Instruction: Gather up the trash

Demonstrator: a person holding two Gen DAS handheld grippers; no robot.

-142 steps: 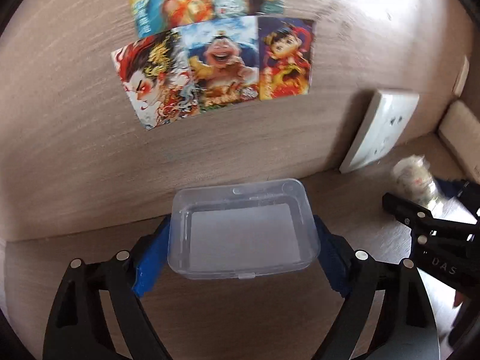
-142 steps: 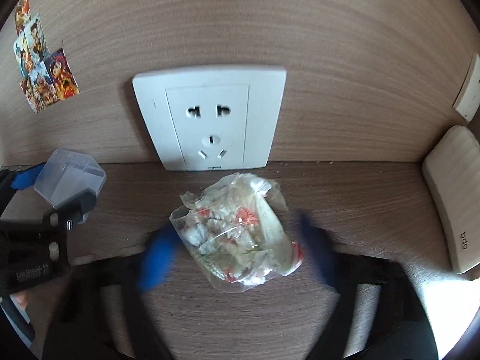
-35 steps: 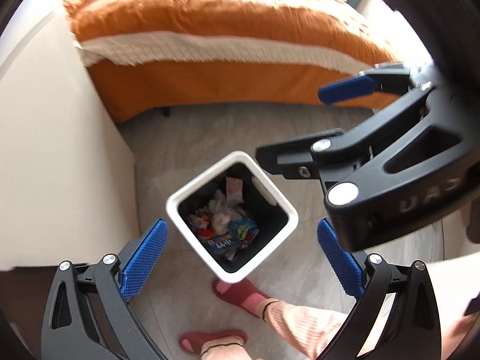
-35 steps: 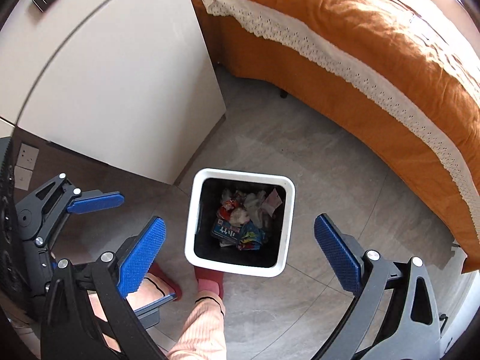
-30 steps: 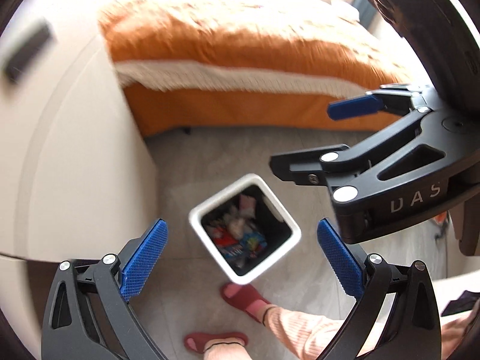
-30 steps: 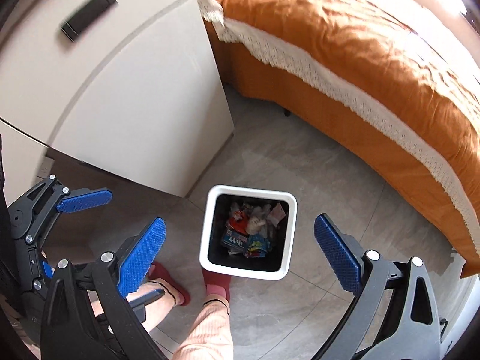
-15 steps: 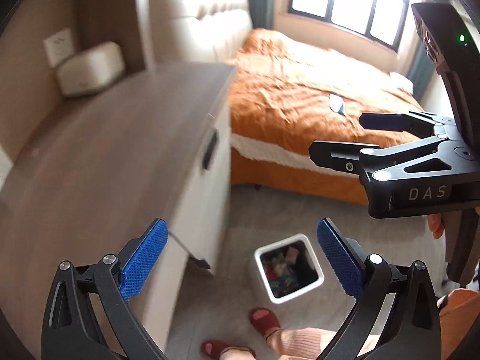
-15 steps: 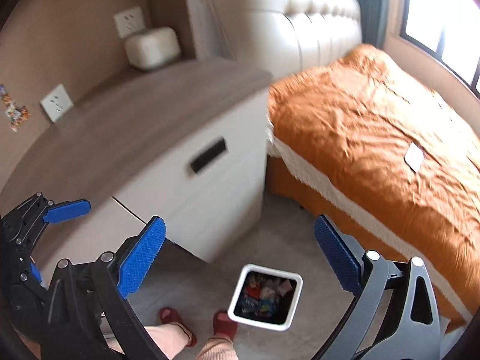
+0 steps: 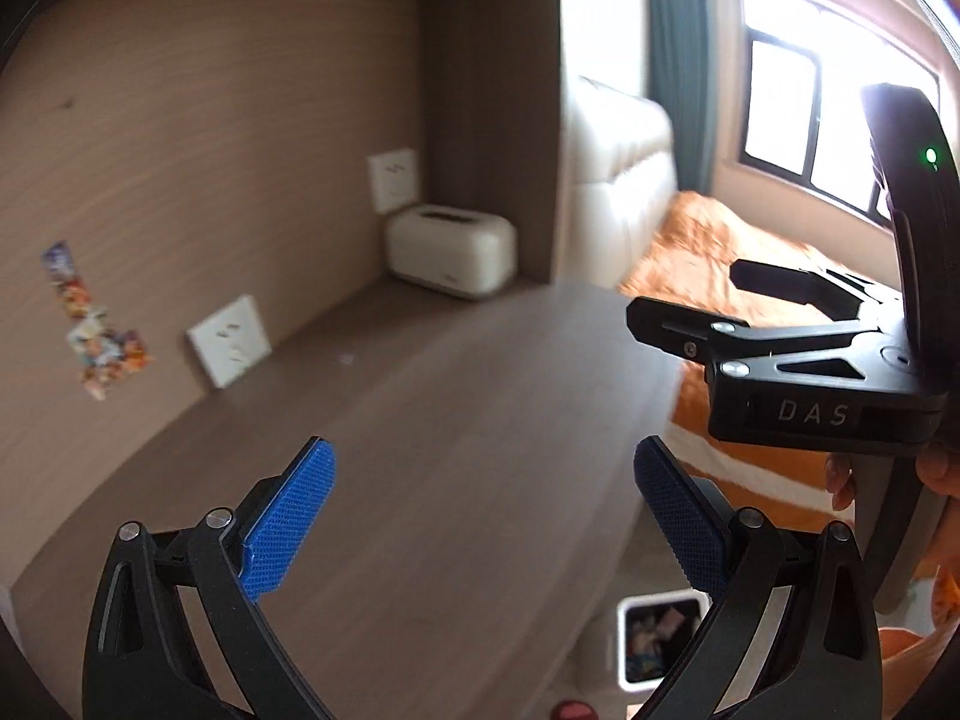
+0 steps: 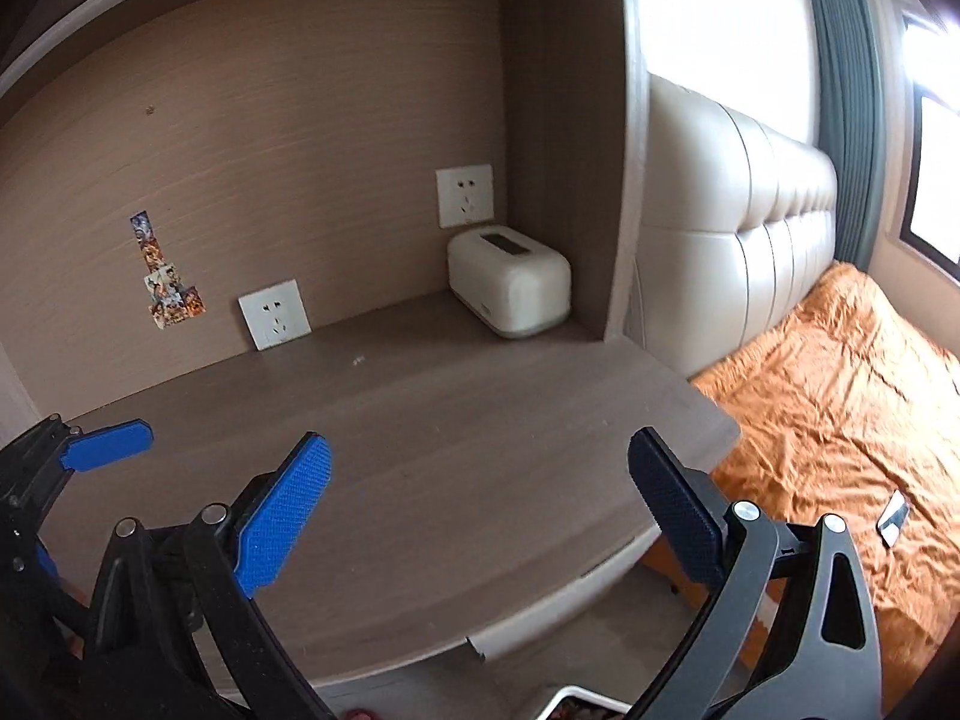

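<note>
Only partly visible, trash bin (image 9: 660, 639) sits behind left hand-held gripper (image 9: 483, 519).

Bin (image 9: 660, 639) contents indistinct (desk-clipped)

Daylight enters from the window (image 9: 798, 120) at right, which is overexposed, as is the wall (image 10: 720, 18) beside the curtain (image 10: 846, 120). The alcove panel (image 10: 270, 150) is dimmer and evenly lit. The left wrist view is smeared, probably by motion: stickers (image 9: 96, 330) and desk (image 9: 450, 450) blur. The right wrist view is sharper. Fisheye curvature bends straight edges; corners vignette black.
</note>
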